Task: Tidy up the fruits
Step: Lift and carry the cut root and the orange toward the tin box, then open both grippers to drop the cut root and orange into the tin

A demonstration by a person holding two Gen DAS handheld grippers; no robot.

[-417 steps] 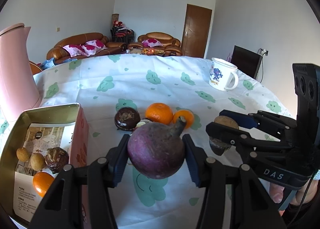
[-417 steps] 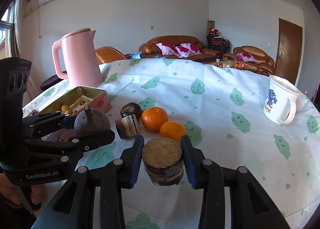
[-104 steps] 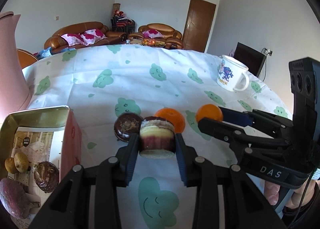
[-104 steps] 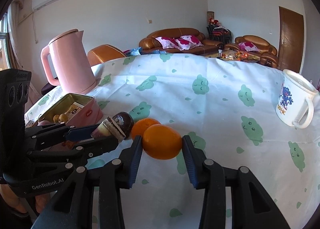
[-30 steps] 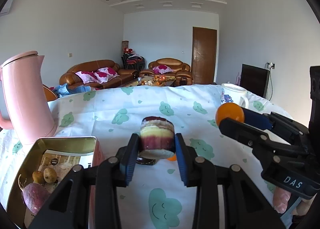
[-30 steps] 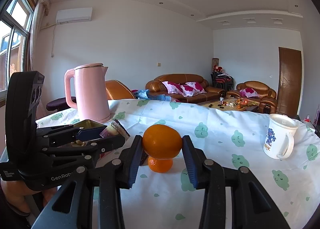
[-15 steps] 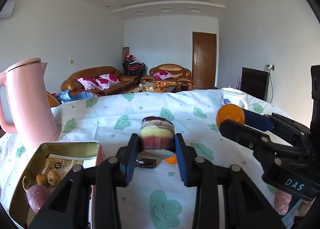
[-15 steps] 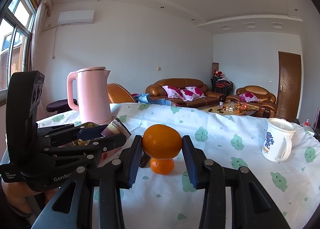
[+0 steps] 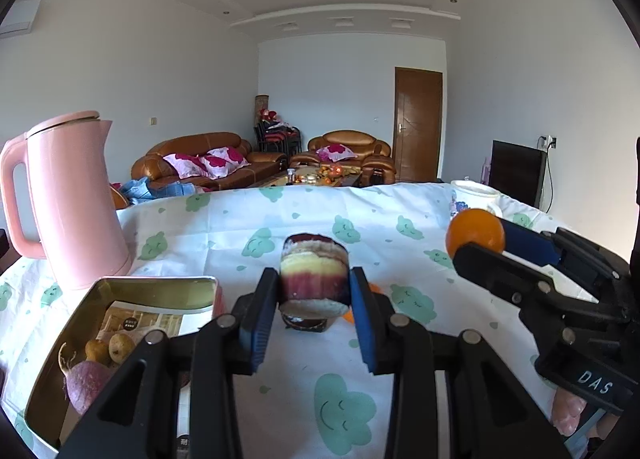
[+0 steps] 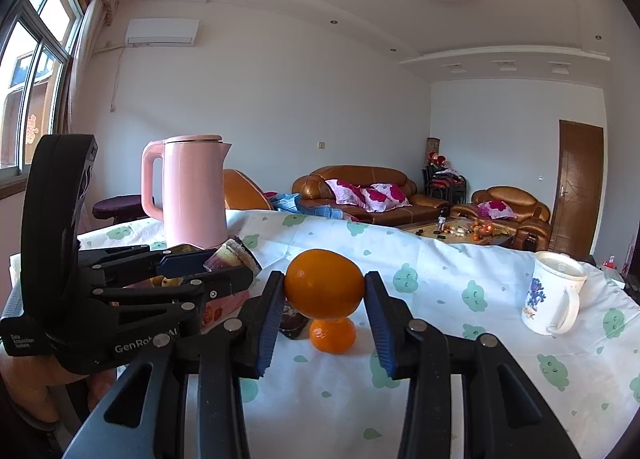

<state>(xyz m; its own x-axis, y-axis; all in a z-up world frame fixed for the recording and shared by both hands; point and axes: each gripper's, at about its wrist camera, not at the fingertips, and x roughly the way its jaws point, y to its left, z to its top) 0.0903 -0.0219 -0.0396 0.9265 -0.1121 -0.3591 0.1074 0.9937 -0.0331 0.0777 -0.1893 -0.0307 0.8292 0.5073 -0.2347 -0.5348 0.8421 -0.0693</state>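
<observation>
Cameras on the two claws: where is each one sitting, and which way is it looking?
Left wrist view: sits behind the left claw, looking forward across the table at the layered fruit piece it grips; the right claw and a bit of hand show at right.
Right wrist view: sits behind the right claw, looking forward at the orange it grips; the left claw shows at left.
Both share the pink kettle, the open tin and the cloud-print tablecloth.
</observation>
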